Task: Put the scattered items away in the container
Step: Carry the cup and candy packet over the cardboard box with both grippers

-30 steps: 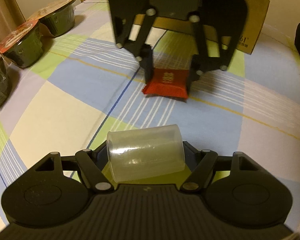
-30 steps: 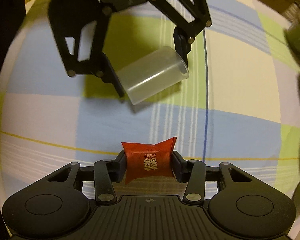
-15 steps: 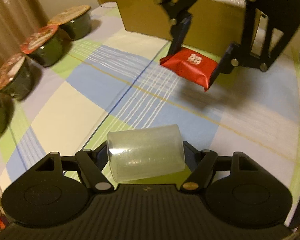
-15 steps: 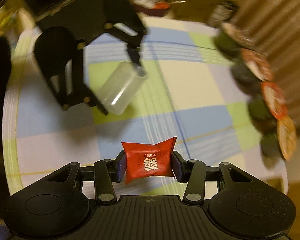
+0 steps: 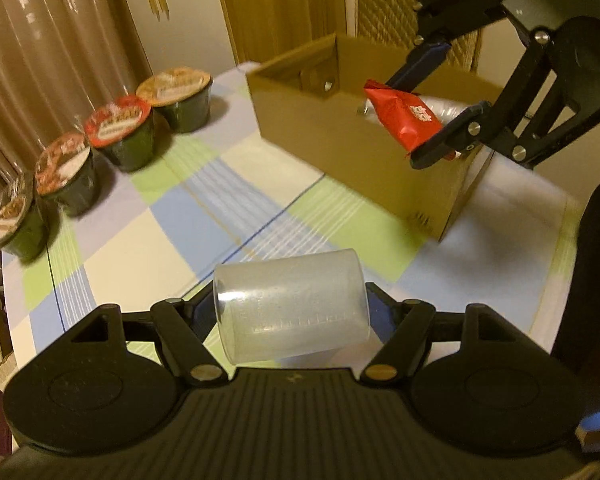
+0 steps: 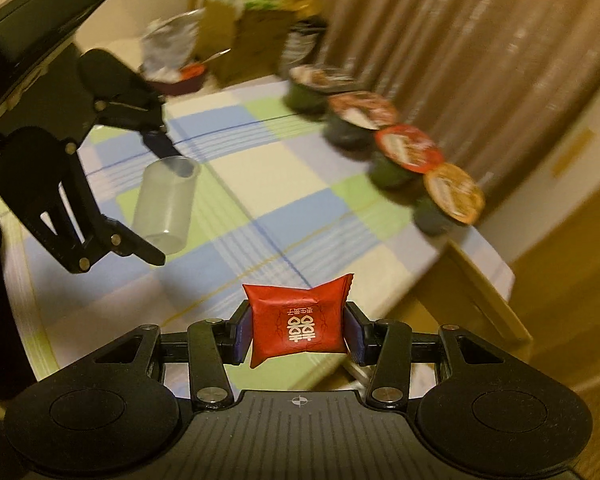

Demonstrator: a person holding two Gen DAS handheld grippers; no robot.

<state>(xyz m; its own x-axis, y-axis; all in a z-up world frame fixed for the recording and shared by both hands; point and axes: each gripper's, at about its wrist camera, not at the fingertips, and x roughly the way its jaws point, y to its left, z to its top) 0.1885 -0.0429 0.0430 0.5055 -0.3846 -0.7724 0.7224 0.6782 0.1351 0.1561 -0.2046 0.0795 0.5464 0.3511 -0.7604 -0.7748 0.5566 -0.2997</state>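
Note:
My left gripper [image 5: 292,312] is shut on a clear plastic cup [image 5: 292,308] held on its side above the checked tablecloth; it also shows in the right wrist view [image 6: 166,204]. My right gripper [image 6: 298,328] is shut on a red candy packet [image 6: 298,322]. In the left wrist view the right gripper [image 5: 428,120] holds the packet [image 5: 404,114] over the open cardboard box [image 5: 340,136], above its near wall. The box's edge shows at the lower right of the right wrist view [image 6: 480,292].
Several dark lidded noodle bowls [image 5: 120,132] stand in a row along the table's left edge, by a brown curtain; they also show in the right wrist view [image 6: 404,152]. Bags and a bowl [image 6: 188,76] sit past the far table end.
My right gripper has lifted the red packet off the tablecloth and carried it up over the cardboard box. My left gripper has risen with the cup still in it.

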